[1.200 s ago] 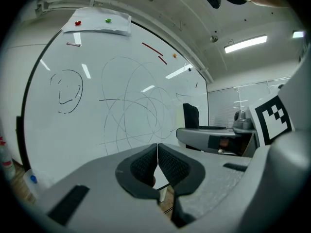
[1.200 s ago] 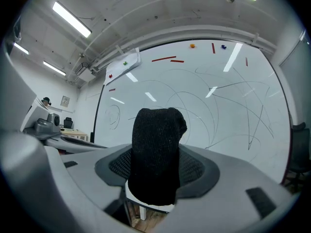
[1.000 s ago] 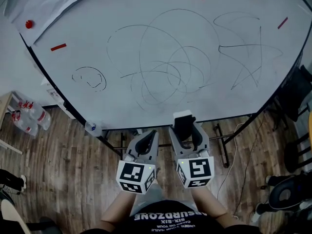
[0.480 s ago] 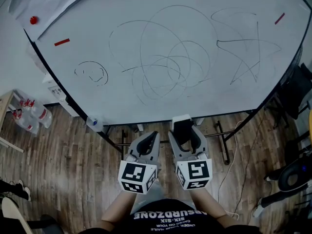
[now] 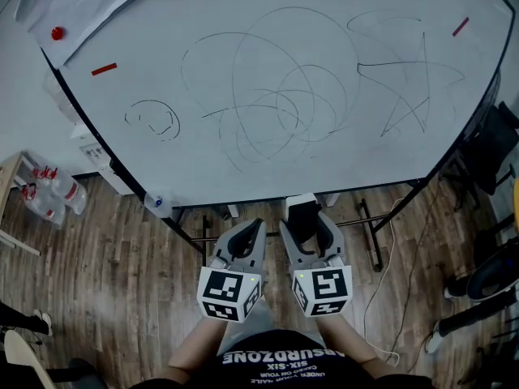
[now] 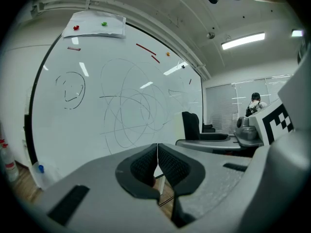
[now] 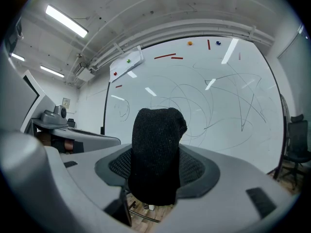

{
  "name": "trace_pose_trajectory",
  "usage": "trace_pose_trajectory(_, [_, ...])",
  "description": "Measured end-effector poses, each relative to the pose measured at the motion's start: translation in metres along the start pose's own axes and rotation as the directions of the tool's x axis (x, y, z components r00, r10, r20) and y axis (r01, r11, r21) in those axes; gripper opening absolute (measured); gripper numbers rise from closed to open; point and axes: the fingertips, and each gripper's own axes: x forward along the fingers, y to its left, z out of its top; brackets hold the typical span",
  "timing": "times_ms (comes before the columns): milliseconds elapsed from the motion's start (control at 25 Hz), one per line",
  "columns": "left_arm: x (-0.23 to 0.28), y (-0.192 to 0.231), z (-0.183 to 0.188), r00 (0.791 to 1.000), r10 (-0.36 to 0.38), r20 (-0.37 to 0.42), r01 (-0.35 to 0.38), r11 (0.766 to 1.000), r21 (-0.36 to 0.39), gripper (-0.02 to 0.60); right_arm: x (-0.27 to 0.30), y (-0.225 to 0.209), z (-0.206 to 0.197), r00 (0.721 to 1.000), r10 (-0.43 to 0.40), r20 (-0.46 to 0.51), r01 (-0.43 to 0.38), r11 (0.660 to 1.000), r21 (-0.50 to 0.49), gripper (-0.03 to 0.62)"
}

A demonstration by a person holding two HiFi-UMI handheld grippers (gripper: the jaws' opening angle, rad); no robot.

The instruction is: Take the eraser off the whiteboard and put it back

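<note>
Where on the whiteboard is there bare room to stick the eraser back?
The whiteboard is bare along its bottom edge, under the central scribbles and below the small doodle. Crowded: centre, the star at right, the paper top left.

Grey hand-held grippers [image 5: 254, 227] [image 5: 303, 211], black-and-white marker cubes [image 5: 228, 294] [image 5: 324, 288], black shirt [image 5: 280, 361], white lettering

The eraser [image 7: 156, 154] sits in the right gripper [image 5: 305, 219], before the whiteboard [image 5: 324, 168].
</note>
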Motion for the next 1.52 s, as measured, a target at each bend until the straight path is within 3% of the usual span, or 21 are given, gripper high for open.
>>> trace_pose_trajectory(760, [-0.002,0.002,-0.001,1.000,-0.008,0.001,0.008,1.000,-0.011,0.008,0.000,0.003,0.007,1.000,0.001,0.007,-0.001,1.000,-0.012,0.253])
trace_pose_trajectory(1520, [0.004,0.013,-0.001,1.000,-0.010,0.002,0.010,1.000,-0.028,0.008,0.018,-0.013,0.080,0.983,-0.022,0.182,0.033,0.998,-0.059,0.253])
